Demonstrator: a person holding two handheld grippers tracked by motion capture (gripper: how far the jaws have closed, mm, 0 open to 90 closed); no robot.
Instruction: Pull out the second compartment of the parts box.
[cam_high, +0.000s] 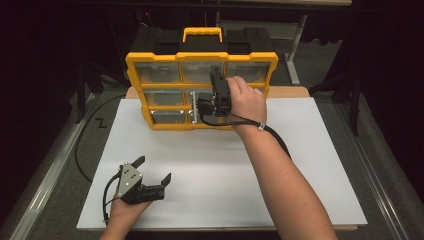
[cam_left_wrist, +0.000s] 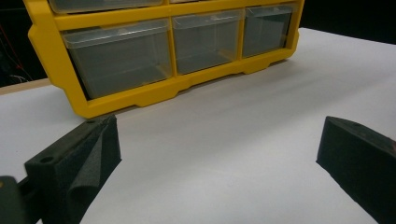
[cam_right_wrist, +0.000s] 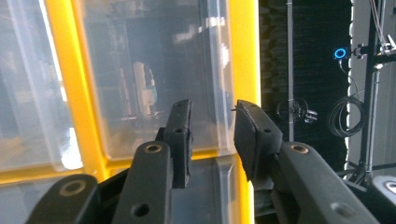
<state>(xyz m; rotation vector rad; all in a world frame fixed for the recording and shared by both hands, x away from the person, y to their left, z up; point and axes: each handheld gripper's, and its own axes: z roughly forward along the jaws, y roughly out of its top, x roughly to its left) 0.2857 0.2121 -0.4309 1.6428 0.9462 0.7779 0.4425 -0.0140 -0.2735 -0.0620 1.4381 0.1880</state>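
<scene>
A yellow organizer case (cam_high: 200, 56) stands upright at the back of the white tabletop (cam_high: 300, 165), its clear drawers facing me. My right gripper (cam_high: 216, 73) is held up against the case's right column of drawers. In the right gripper view its jaws (cam_right_wrist: 212, 116) stand a narrow gap apart right in front of a clear drawer (cam_right_wrist: 154, 70) and the yellow frame (cam_right_wrist: 245, 56); I cannot tell whether they touch it. My left gripper (cam_high: 155, 167) rests low at the front left, wide open and empty. In the left gripper view it (cam_left_wrist: 219, 144) faces the case's bottom row (cam_left_wrist: 116, 60).
A black case with a yellow handle (cam_high: 202, 34) sits behind the organizer. The tabletop's edges run at left and right, with grey floor and a black cable (cam_high: 80, 150) beyond the left one. Stands and coiled cables (cam_right_wrist: 345, 116) fill the dark background.
</scene>
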